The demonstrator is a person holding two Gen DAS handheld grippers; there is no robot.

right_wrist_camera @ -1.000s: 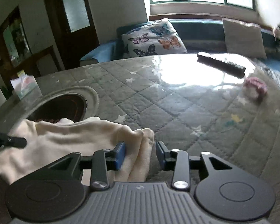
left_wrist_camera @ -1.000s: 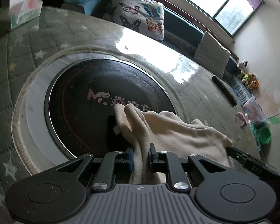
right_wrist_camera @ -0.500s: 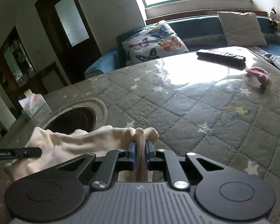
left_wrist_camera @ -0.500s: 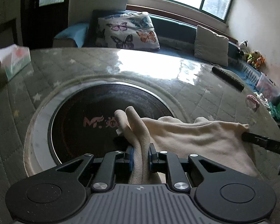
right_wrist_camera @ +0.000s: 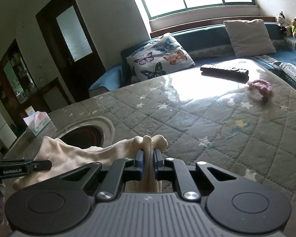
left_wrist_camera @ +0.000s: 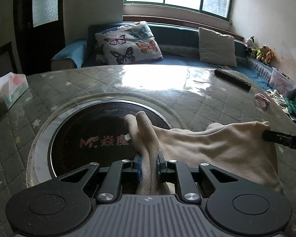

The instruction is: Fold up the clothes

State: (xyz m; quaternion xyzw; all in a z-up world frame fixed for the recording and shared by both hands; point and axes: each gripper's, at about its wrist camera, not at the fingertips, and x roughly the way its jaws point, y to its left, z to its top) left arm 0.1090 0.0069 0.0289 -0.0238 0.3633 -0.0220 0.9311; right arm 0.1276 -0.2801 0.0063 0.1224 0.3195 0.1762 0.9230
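Left wrist view: left tool (left_wrist_camera: pixel 149 166) clamped narrow on a bunched edge of the cream garment (left_wrist_camera: pixel 211 148), soft fleece-like knit, blue pads pressing the fold from both sides. Two rounded lumps of fabric poke up past the pads. Garment stretches taut away from the round black glass hotplate (left_wrist_camera: pixel 88 138) toward the right tool (left_wrist_camera: pixel 282 139), whose black bar meets the far corner. Hotplate is glossy, set in a pale ring sunk into the counter (left_wrist_camera: pixel 197 102); counter cover is grey-green quilted fabric with stars under a shiny clear sheet. Tissue box (left_wrist_camera: pixel 10 87) well left of the hotplate, slim black remote (left_wrist_camera: pixel 232 78) far right of it, pink knitted loop (left_wrist_camera: pixel 262 100) near that. Butterfly-print cushion (left_wrist_camera: pixel 128 42) on the sofa beyond the hotplate

Right wrist view: right tool (right_wrist_camera: pixel 148 165) closed narrow on the garment (right_wrist_camera: pixel 75 154), three small fabric knobs above the blue pads. Cloth runs left, lifted, creased in long ridges, in front of the hotplate (right_wrist_camera: pixel 86 136). Left tool (right_wrist_camera: pixel 19 168) shows as a flat black bar at the cloth's far end, next to the hotplate. Remote (right_wrist_camera: pixel 225 71) and pink loop (right_wrist_camera: pixel 260 86) well right of the hotplate
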